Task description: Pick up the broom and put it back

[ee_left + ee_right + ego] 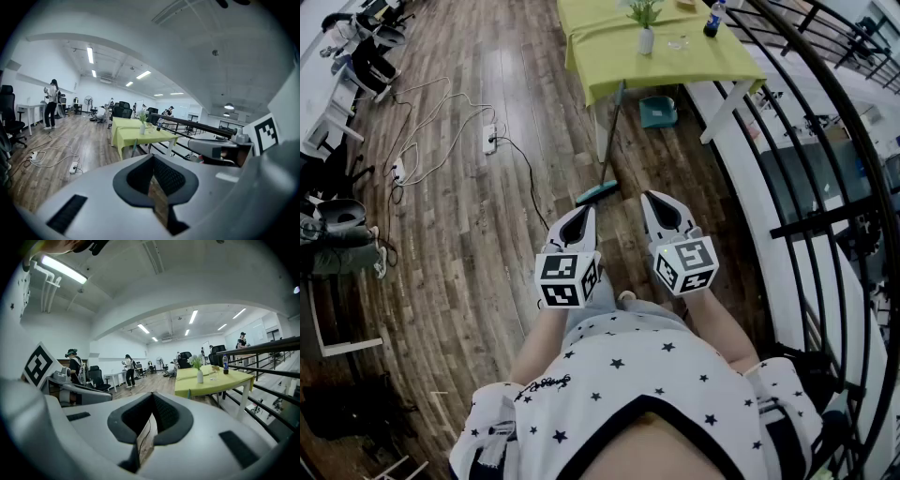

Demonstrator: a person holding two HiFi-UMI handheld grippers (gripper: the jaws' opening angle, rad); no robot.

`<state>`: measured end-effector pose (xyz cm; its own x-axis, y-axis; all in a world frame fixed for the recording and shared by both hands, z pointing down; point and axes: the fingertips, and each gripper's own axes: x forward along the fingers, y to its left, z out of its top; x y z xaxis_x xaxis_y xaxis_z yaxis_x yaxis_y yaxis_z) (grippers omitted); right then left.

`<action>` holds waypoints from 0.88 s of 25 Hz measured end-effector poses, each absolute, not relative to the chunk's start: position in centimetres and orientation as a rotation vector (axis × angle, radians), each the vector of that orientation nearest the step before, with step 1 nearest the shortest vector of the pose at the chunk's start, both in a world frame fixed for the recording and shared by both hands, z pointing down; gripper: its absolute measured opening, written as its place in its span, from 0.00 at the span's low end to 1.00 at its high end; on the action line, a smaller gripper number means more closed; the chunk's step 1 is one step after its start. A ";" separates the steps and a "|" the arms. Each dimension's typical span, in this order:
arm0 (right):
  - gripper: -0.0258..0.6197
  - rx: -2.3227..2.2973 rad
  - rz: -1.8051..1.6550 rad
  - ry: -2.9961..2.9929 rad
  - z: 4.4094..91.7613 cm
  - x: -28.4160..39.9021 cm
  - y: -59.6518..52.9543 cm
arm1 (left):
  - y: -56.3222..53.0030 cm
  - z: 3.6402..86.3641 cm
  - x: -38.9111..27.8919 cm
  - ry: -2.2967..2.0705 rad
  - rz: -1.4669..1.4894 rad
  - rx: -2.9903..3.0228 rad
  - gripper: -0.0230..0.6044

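Green table (609,56), one broom (598,194), left hand-held gripper (586,211), right hand-held gripper (650,197), two, closed

Passage and obstruction.

- Free room: bare wooden floor (516,234) lies open ahead of the left tongs (579,214) and right tongs (661,202), as far as the broom head (598,194), and wide to the left.
- Ahead: desk (609,66) under yellow-green cloth, with a white slanted leg (727,108). The broom handle leans at its front edge, and a teal bin (659,111) sits beneath.
- Desk top: vase (646,39) and bottle (712,21) occupy the middle and right.
- Right: black curved railing (825,216) closes that side, near the right tongs.
- Left of ahead: white cables and power strip (490,139) trail over the floor.
- Far left: office chairs (370,56) line the edge.
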<state>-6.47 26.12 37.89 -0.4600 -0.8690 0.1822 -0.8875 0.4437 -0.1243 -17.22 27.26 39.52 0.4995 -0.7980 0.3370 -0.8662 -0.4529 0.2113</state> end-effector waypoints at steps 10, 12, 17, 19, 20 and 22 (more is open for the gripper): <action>0.03 1.550 0.347 -2.597 37.4 -6.6 27.9 | 28.2 38.1 -18.1 -1.427 0.270 2.376 0.05; 0.03 1.534 0.332 -2.608 37.3 -6.7 28.4 | 28.7 38.2 -17.9 -1.432 0.269 2.377 0.05; 0.03 1.586 0.328 -2.611 36.7 -5.9 29.7 | 30.1 38.3 -17.3 -1.433 0.269 2.370 0.05; 0.03 1.586 0.352 -2.620 36.8 -5.5 30.2 | 30.6 38.5 -16.9 -1.429 0.273 2.369 0.05; 0.03 1.580 0.362 -2.628 36.9 -5.4 30.4 | 30.9 38.7 -16.7 -1.427 0.276 2.369 0.05; 0.03 1.572 0.377 -2.642 37.0 -5.3 30.9 | 31.4 38.8 -16.3 -1.422 0.279 2.370 0.05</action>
